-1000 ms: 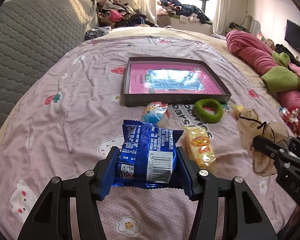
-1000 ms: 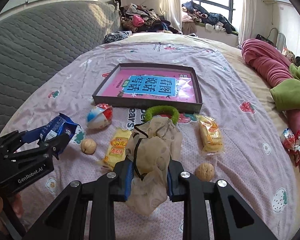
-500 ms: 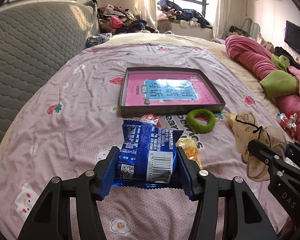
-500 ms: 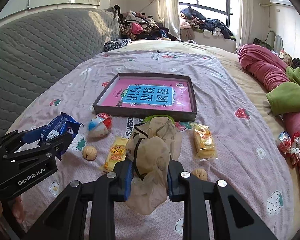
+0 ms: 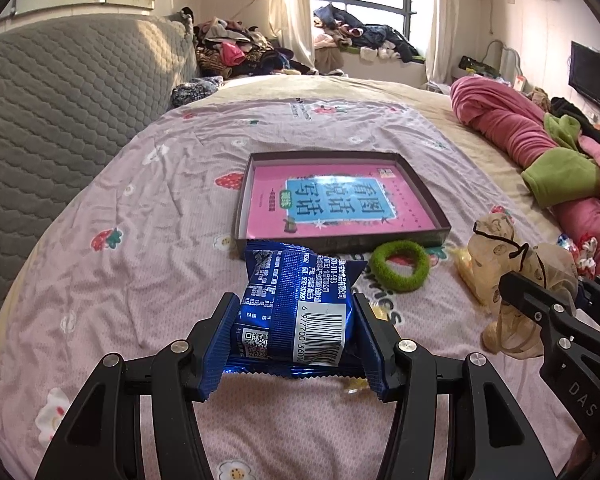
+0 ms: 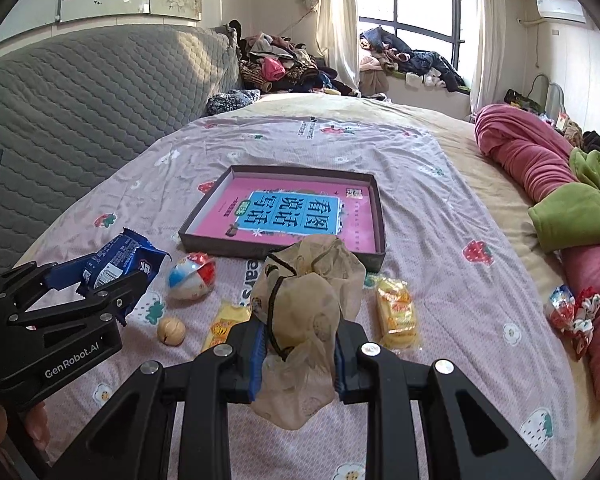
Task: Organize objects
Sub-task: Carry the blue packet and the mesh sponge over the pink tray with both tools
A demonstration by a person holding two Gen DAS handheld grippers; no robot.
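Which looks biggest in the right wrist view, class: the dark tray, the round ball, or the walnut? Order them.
1. Dark tray, clearly largest though farthest away.
2. Round ball, red, white and blue.
3. Walnut, smallest though nearest the camera of the three.

A grey quilted headboard (image 6: 100,92) stands along the bed's left side. Clothes (image 6: 276,64) are heaped by the curtained window (image 6: 424,4), and a rolled pink quilt (image 5: 512,128) lies at right.

Both wrist views look forward and slightly down across the bed (image 5: 140,208), toward the window (image 6: 424,12). The left one sits left of the right. Both share the dark tray (image 5: 428,200) (image 6: 374,216), near ahead.
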